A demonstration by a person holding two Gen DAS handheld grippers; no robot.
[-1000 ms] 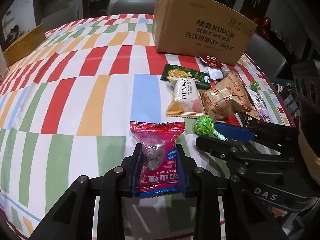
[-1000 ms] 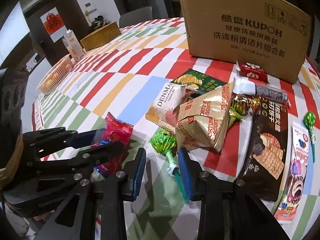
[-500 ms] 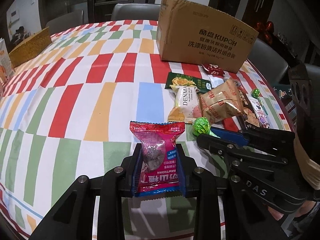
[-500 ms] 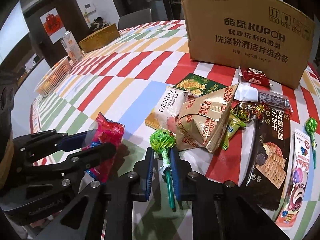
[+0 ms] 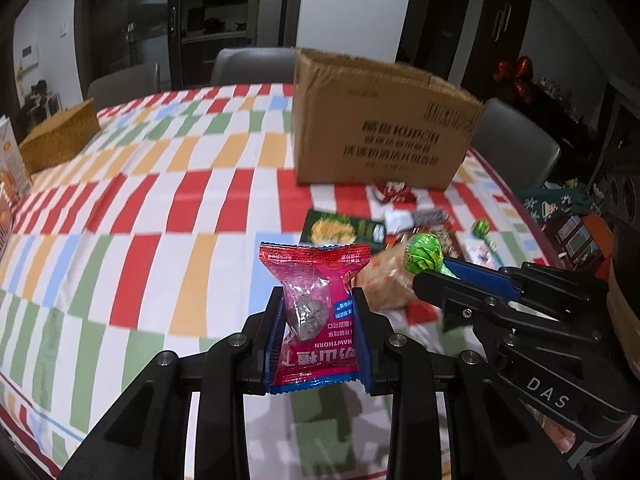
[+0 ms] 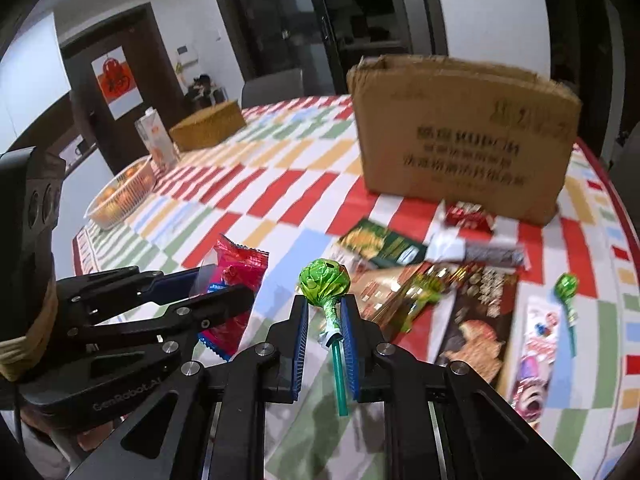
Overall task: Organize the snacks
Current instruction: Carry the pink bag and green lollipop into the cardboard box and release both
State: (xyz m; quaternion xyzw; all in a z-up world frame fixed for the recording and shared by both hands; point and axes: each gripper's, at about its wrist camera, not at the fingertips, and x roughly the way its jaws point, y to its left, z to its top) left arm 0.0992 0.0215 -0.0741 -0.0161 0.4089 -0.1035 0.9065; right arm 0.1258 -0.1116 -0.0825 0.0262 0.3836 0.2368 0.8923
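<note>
My left gripper (image 5: 318,300) is shut on a red hawthorn snack packet (image 5: 314,312) and holds it above the striped tablecloth; it also shows in the right wrist view (image 6: 236,280). My right gripper (image 6: 324,308) is shut on a green lollipop (image 6: 325,282), lifted off the table, its green stick hanging between the blue pads; it also shows in the left wrist view (image 5: 426,254). An open cardboard box (image 5: 380,140) stands at the far side, also in the right wrist view (image 6: 464,140). More snacks lie in front of it.
Loose snacks on the table: a green biscuit pack (image 6: 380,246), a red candy (image 6: 468,216), a dark cookie bag (image 6: 476,312), a second green lollipop (image 6: 566,286). A woven box (image 5: 60,136), a fruit basket (image 6: 120,196) and a carton (image 6: 154,142) stand far left.
My right gripper closed on the green lollipop and lifted it off the table. Both grippers rose and tilted up, so the box and room show more. The left still holds the packet.
</note>
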